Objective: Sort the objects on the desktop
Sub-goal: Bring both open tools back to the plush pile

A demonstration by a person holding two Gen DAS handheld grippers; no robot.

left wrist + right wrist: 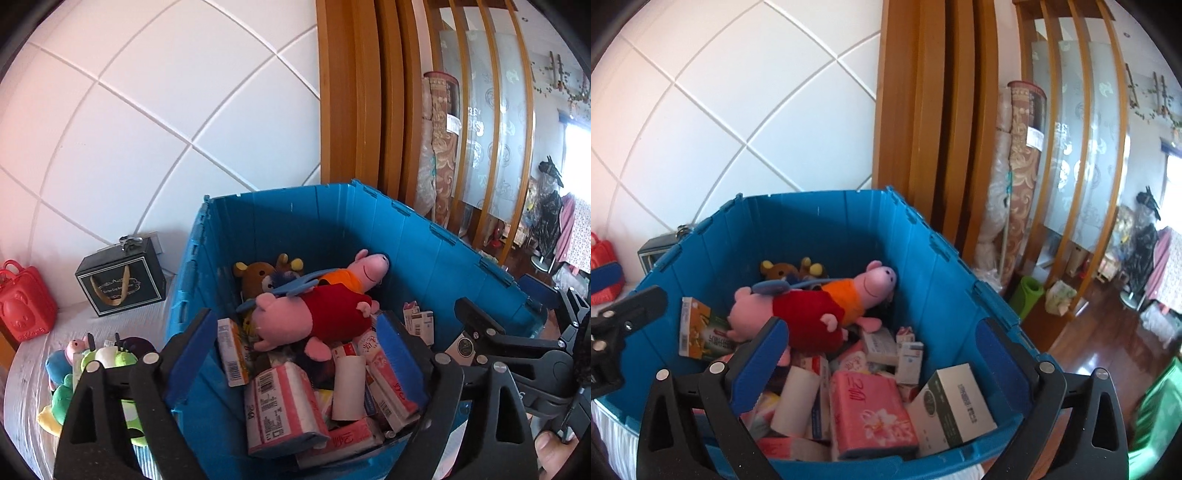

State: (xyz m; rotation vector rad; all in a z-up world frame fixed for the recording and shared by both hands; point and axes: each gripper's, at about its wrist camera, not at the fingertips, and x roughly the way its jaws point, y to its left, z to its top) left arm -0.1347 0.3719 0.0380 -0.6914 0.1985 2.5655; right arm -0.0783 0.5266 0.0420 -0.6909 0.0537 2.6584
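Observation:
A blue plastic crate (332, 221) (820, 229) holds pink pig plush toys (314, 317) (812, 306), a brown bear plush (255, 275), pink tissue packs (280, 410) (868, 410), small cartons and a grey-white box (953, 406). My left gripper (295, 354) is open and empty above the crate's near side. My right gripper (886, 362) is open and empty above the crate; it also shows at the right of the left wrist view (509, 343). Several plush toys (85, 369) lie on the white table (29, 387) left of the crate.
A black gift box (122, 280) and a red toy case (24, 302) stand by the white tiled wall. A wooden partition (931, 110), rolled rugs (1023, 177) and a wooden floor (1108, 332) lie to the right.

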